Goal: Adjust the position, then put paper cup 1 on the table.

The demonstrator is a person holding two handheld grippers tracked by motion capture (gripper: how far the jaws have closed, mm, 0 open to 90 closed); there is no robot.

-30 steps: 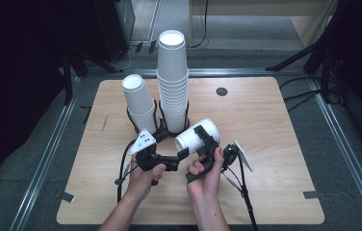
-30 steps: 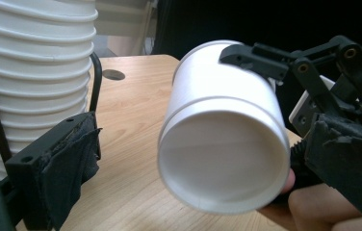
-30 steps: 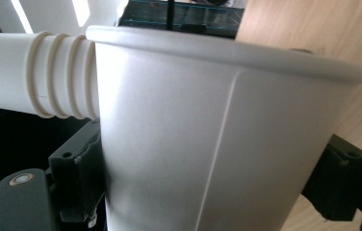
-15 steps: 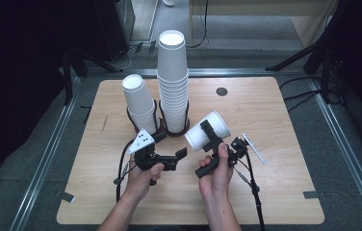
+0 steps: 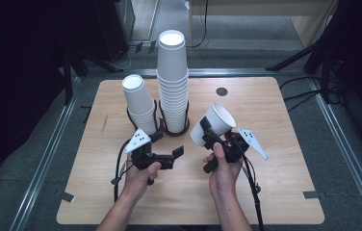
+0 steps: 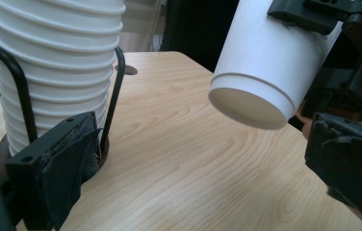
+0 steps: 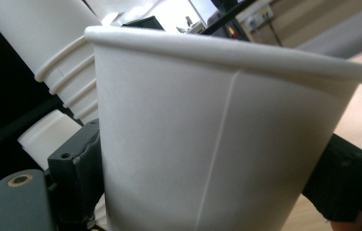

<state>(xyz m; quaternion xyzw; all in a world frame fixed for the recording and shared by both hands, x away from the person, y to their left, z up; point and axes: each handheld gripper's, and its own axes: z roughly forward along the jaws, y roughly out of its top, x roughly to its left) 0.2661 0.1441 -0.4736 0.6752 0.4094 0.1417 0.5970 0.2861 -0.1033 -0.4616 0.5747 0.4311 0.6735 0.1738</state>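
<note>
Holding an apparently empty paper cup (image 5: 213, 122), right gripper (image 5: 207, 135) above table (image 5: 275, 192).

A pale wooden table (image 5: 275, 183) filled the middle of the high view, with a small dark round hole (image 5: 222, 91) near its upper right edge. Metal rails (image 5: 49, 154) ran down both sides, a dark stand's legs (image 5: 309, 53) crossed the upper right, and grey floor (image 5: 352, 144) lay around

White cup (image 6: 265, 67) hangs tilted beside stacked cups (image 6: 54, 62); table (image 6: 179, 168) below.
</note>
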